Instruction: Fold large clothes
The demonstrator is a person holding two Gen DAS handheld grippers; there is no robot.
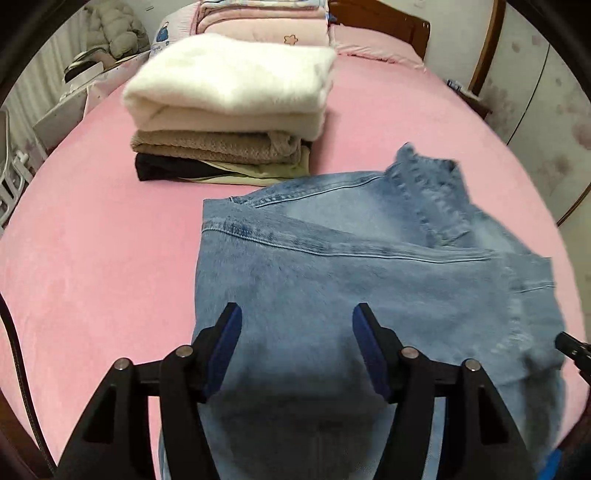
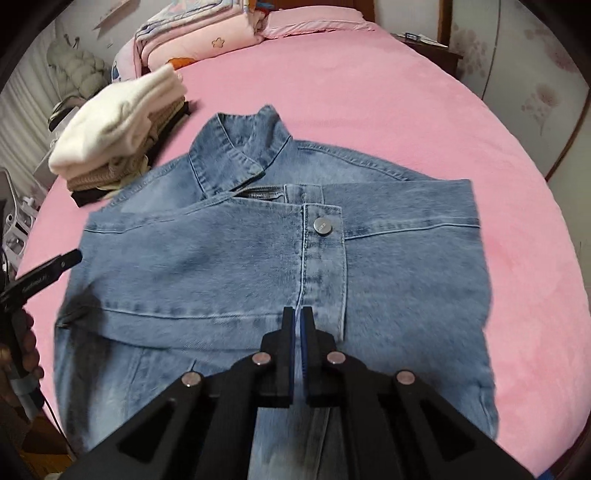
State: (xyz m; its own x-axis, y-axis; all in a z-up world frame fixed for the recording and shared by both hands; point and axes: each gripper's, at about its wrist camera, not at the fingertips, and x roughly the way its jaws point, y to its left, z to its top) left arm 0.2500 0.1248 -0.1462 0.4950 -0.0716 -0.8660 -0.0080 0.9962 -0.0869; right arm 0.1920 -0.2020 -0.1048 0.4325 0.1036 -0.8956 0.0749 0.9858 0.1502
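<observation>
A pink sheet (image 2: 424, 110) covers the bed, and the denim jacket (image 2: 258, 258) lies partly folded at the centre. A stack of clothes (image 1: 229, 110) sits at upper left, bedding (image 2: 199, 33) behind it. The left gripper (image 1: 297, 321) stands apart over the denim; the right gripper (image 2: 297, 317) is pressed together, holding nothing visible. Flowered wallpaper (image 2: 535, 92) shows at right.
</observation>
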